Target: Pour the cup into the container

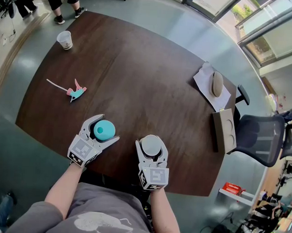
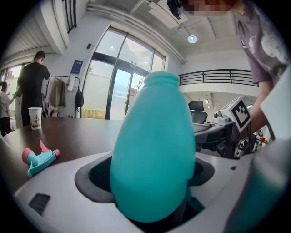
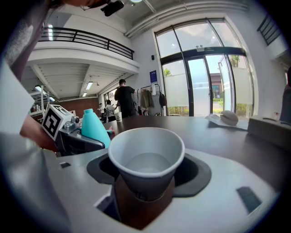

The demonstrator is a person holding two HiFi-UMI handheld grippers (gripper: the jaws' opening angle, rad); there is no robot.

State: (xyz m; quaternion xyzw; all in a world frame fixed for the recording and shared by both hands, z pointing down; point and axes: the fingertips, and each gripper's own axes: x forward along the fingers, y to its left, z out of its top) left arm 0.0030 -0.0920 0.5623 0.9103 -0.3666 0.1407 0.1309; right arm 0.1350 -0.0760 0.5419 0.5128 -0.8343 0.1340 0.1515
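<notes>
the left gripper [image 1: 109, 128] sits at the near edge of the dark wooden worktop [image 1: 147, 75], left of centre, with its jaws set wide and closed on a teal bottle [image 1: 103, 131]. the bottle stands upright on the worktop between the two jaws. in the left gripper view it fills the gap between them, its rounded body [image 2: 152, 150] lying against the dark pads on both sides and its open neck at the top. the right gripper [image 1: 152, 146] is just to the right of the left one, also at the near edge, and its jaws are clamped on a white paper cup [image 1: 151, 145]. the cup is upright and its mouth faces up. the right gripper view shows the lower half of the cup [image 3: 145, 159] seated between the dark pads, with what looks like clear liquid low inside. the bottle and the held cup are near each other but apart, the bottle to the left of the cup, and the strip of worktop between them is bare. from the right gripper view the bottle shows at the left, behind the marker cube of the other gripper. a pink and teal spray head [image 1: 76, 92] with a thin tube lies on the worktop farther out to the left. a second paper cup [image 1: 65, 39] stands at the far left corner. at the far right lies a sheet of paper [image 1: 204, 82] with a grey oval thing [image 1: 216, 83] on it, and nearer on that side a tan box [image 1: 224, 130] rests at the edge beside a black chair [image 1: 260, 139].
</notes>
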